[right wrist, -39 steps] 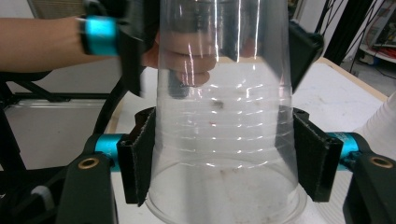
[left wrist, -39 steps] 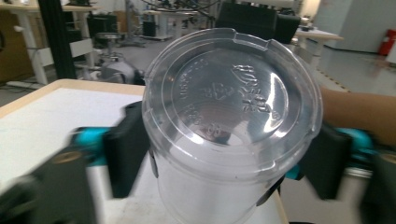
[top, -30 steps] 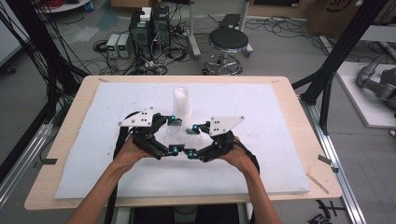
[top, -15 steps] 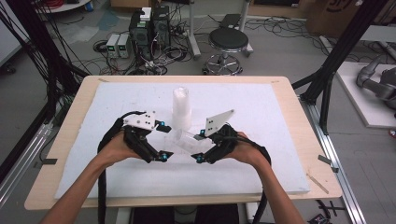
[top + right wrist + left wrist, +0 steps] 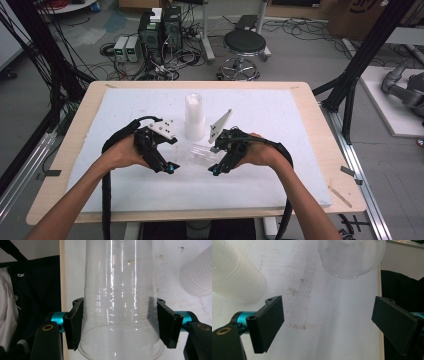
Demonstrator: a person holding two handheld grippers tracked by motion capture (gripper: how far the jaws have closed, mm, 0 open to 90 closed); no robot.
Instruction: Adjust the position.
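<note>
1. Clear plastic cup (image 5: 121,300) clamped near its rim by right gripper (image 5: 216,169), lying sideways just above the white foam table mat (image 5: 280,125), between the two hands.
2. Left gripper (image 5: 170,168) jaws wide apart, empty, cup base (image 5: 351,257) ahead of them.
3. Step in hand, likely: single cup just separated, being carried.
4. Tall stack of white ribbed cups (image 5: 194,117) upright just behind.
5. Next probably: turn cup upright, set on mat clear of stack, gentle squeeze to avoid crushing.

Robotics lab or workshop: bare concrete floor (image 5: 300,55) strewn with cables (image 5: 175,55), computer towers (image 5: 160,27), black frame struts (image 5: 367,50), round stool (image 5: 244,45), white-padded table (image 5: 280,115).
</note>
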